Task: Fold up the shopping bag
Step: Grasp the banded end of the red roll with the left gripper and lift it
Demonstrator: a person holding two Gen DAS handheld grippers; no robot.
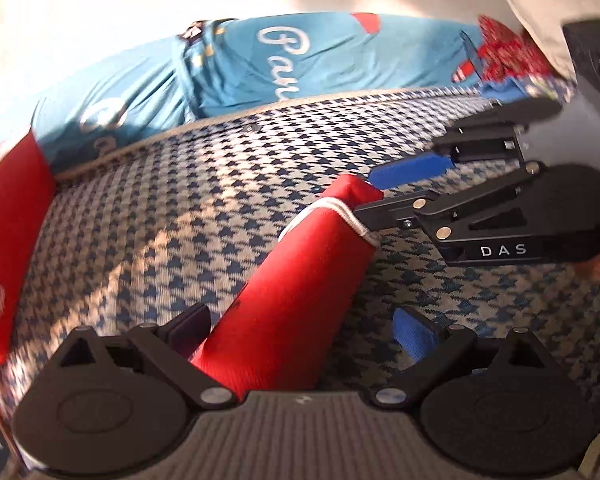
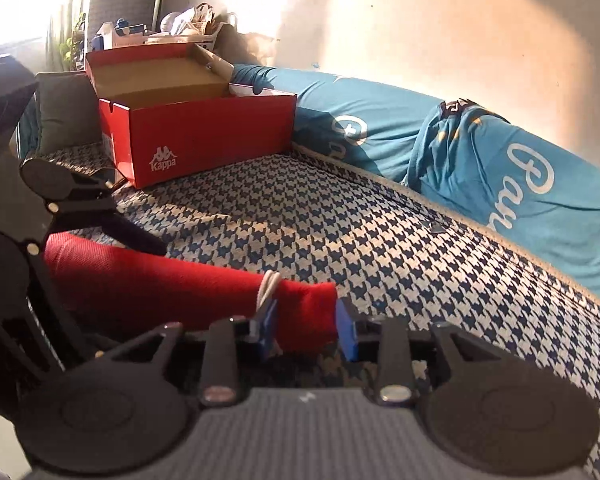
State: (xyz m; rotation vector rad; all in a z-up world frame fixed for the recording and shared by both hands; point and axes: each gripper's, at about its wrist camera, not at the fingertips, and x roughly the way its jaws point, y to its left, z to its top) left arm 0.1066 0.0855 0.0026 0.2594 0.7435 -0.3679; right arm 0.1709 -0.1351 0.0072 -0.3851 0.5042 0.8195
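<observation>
**A:** How many bags are there, and where?

**B:** One red shopping bag [image 1: 296,280], bundled into a long roll with a white elastic loop [image 2: 269,286] near one end. It lies on the houndstooth-patterned bed cover [image 1: 180,216], stretched between the two claws.

**A:** What is the left claw doing?

**B:** The left claw [image 1: 300,332] stands open. Its two fingers sit either side of the roll's near end, the black one just beside the fabric and the blue-padded one apart from it. I cannot tell whether either one presses the cloth.

**A:** The right claw?

**B:** The right claw [image 2: 306,322] has its two blue pads [image 2: 346,330] straddling the far end of the roll, just past the elastic. The pads sit close against the fabric, but a gap shows at the outer one, so I cannot tell if it grips.

**A:** Anything else on the bed?

**B:** One red shoebox [image 2: 196,136] marked Kappa, open, with its lid tipped back, standing on the cover well apart from the bag. One teal printed cloth [image 2: 480,148] with white script runs along the wall [image 2: 420,20]. Behind the box is a heap of clutter too small to count.
</observation>
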